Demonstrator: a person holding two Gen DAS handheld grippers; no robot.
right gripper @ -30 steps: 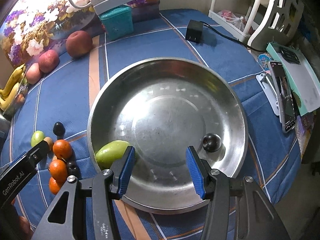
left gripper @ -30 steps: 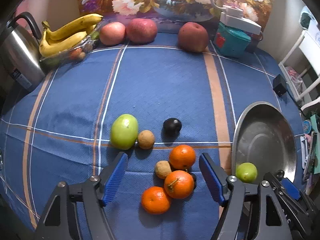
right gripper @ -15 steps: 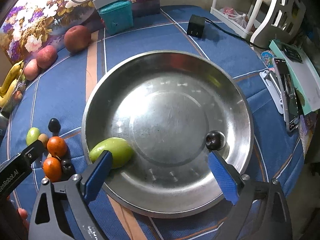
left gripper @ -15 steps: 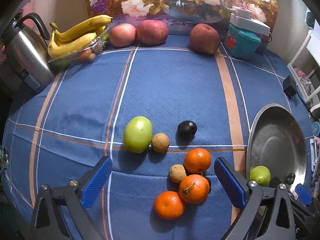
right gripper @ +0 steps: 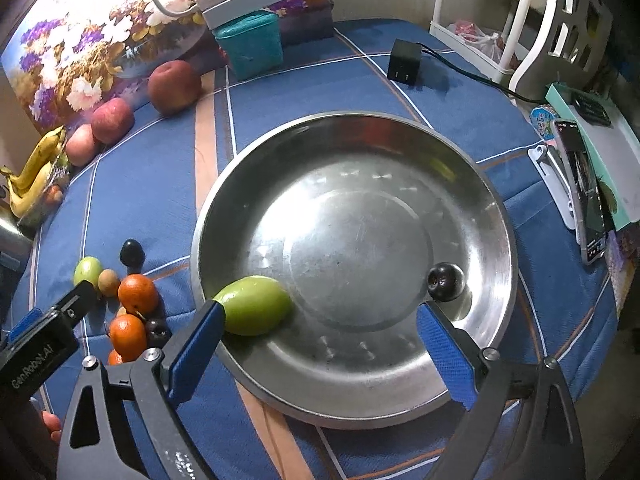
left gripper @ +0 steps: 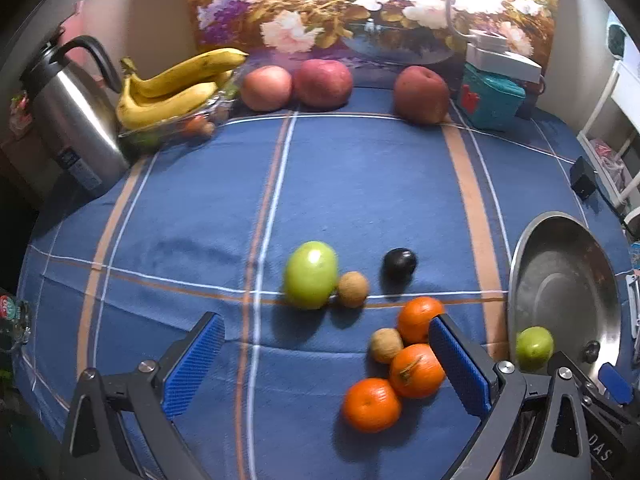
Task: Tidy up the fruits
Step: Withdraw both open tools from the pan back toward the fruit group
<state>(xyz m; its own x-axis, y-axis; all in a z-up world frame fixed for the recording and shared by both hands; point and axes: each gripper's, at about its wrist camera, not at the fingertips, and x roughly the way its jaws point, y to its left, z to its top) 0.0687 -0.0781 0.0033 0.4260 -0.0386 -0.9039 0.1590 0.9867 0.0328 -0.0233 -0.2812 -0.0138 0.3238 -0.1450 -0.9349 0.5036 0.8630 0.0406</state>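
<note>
Both grippers point steeply down at the table with their blue-padded jaws spread wide and nothing held. The left gripper (left gripper: 326, 364) hangs over the loose fruit on the cloth; its right finger stands in front of the cluster of three oranges (left gripper: 416, 370), and bare cloth fills the gap between its pads. The right gripper (right gripper: 320, 344) hovers over the near edge of the steel basin (right gripper: 400, 148), released, its left pad just in front of the green fruit (right gripper: 258, 304) that lies on the basin's inner slope. A dark plum (right gripper: 445, 280) rests against the slope on the opposite side, near the right pad.

Outside the basin, a second green fruit (left gripper: 311, 280) touches a small brown round fruit (left gripper: 353, 289); a dark plum (left gripper: 400, 264) sits apart just to the right, and another brown fruit (left gripper: 386, 345) nestles against the oranges (one more dark fruit (right gripper: 157, 330) shows only from the right wrist, tucked beside them).

The table wears a blue cloth (left gripper: 360, 184) with white and tan stripes, soft and slightly rumpled. Along the far edge stand three red apples (left gripper: 322, 83), a bunch of bananas (left gripper: 176, 88) on a clear tray, a stainless kettle (left gripper: 72, 120) with a black handle, and a teal box (left gripper: 492, 100), all before a floral painting (left gripper: 360, 4). A black power adapter (right gripper: 404, 65) with its cord lies past the basin; a phone (right gripper: 582, 188) leans in a stand at the right edge, and white shelving (right gripper: 540, 20) stands beyond.

The basin is shallow, round and dull-polished, scuffed in its flat centre.
</note>
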